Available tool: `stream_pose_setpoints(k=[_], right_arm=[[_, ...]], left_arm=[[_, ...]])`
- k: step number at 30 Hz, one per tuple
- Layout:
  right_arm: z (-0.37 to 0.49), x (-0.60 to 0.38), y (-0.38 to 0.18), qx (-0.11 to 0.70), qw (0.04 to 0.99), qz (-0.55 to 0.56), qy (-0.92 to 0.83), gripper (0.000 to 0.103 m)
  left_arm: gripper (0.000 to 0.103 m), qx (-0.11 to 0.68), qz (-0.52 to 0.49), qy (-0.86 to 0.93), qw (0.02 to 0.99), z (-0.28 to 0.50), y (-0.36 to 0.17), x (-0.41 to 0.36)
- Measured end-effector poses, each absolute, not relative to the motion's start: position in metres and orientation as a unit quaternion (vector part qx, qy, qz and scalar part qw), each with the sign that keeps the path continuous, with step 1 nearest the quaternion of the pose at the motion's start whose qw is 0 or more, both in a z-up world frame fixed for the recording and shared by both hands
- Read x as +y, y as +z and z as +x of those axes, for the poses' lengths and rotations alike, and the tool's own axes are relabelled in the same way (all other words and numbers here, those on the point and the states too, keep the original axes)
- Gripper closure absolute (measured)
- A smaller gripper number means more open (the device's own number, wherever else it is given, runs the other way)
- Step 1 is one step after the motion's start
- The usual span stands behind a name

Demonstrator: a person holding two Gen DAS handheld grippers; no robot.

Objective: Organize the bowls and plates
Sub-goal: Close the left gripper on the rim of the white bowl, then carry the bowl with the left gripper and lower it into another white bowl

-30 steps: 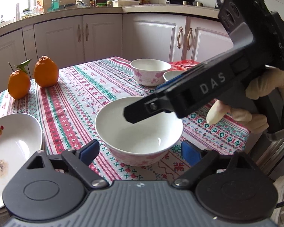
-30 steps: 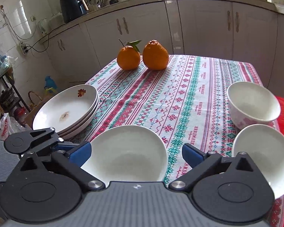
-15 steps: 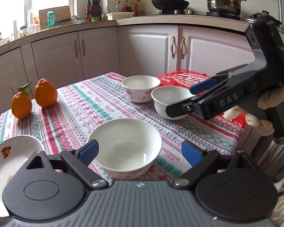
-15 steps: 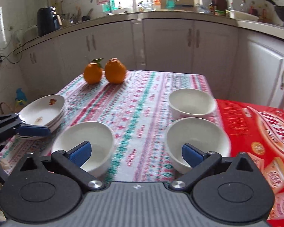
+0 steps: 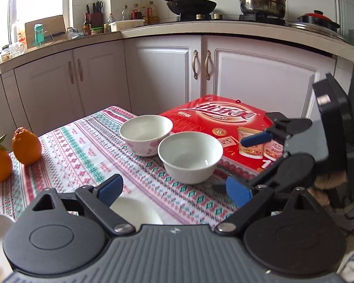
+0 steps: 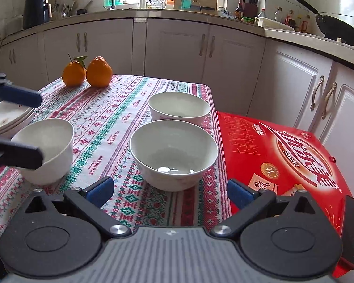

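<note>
Three white bowls stand on the patterned tablecloth (image 6: 120, 118). The nearest bowl (image 6: 173, 153) sits just ahead of my right gripper (image 6: 170, 191), which is open with nothing between its fingers. A second bowl (image 6: 179, 108) stands behind it. The third bowl (image 6: 44, 148) is at the left, beside a stack of plates (image 6: 4, 120). My left gripper (image 6: 42, 129) hangs open over that bowl, its pads not touching it. In the left wrist view my left gripper (image 5: 174, 189) shows that bowl's rim (image 5: 134, 210) low between its fingers. My right gripper (image 5: 229, 164) is at the right there.
Two oranges (image 6: 74, 74) (image 6: 99, 72) sit at the table's far left corner. A red gift box (image 6: 283, 146) lies against the table's right side, close to both bowls. White kitchen cabinets (image 6: 177, 52) run behind. A gloved hand (image 5: 328, 179) holds the right gripper.
My left gripper has drawn back and risen, so the left bowl has sunk low in its view. My right gripper has swung right, from that bowl to the two bowls by the red box.
</note>
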State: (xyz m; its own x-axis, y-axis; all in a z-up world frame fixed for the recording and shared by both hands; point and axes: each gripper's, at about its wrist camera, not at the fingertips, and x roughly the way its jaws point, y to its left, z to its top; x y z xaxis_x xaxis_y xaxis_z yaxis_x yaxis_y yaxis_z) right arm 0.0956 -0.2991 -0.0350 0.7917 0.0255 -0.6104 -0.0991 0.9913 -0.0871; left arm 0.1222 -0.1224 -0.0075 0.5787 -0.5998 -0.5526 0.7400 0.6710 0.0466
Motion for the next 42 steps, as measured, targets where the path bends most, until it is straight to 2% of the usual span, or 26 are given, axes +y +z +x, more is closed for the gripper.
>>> stream_pose_setpoints(k=[15, 18, 20, 25, 35, 42], right_arm=[[0.125, -0.312, -0.052, 0.309, 0.945, -0.072, 0.08, 0.001], [0.129, -0.314, -0.053, 0.308, 0.945, -0.07, 0.085, 0.002], [0.131, -0.316, -0.054, 0.308, 0.945, -0.07, 0.085, 0.005], [0.131, -0.321, -0.053, 0.307, 0.945, -0.067, 0.096, 0.007], [0.133, -0.327, -0.055, 0.309, 0.943, -0.058, 0.111, 0.011], [0.134, -0.327, -0.054, 0.31, 0.943, -0.057, 0.109, 0.011]], left_arm=[[0.012, 0.331, 0.127, -0.39, 0.85, 0.201, -0.037, -0.193], [0.018, 0.34, 0.12, -0.391, 0.847, 0.211, -0.04, -0.199], [0.025, 0.352, 0.113, -0.39, 0.843, 0.218, -0.042, -0.201], [0.034, 0.366, 0.093, -0.396, 0.837, 0.233, -0.047, -0.206], [0.041, 0.378, 0.093, -0.404, 0.828, 0.239, -0.05, -0.21], [0.041, 0.382, 0.09, -0.41, 0.824, 0.242, -0.051, -0.211]])
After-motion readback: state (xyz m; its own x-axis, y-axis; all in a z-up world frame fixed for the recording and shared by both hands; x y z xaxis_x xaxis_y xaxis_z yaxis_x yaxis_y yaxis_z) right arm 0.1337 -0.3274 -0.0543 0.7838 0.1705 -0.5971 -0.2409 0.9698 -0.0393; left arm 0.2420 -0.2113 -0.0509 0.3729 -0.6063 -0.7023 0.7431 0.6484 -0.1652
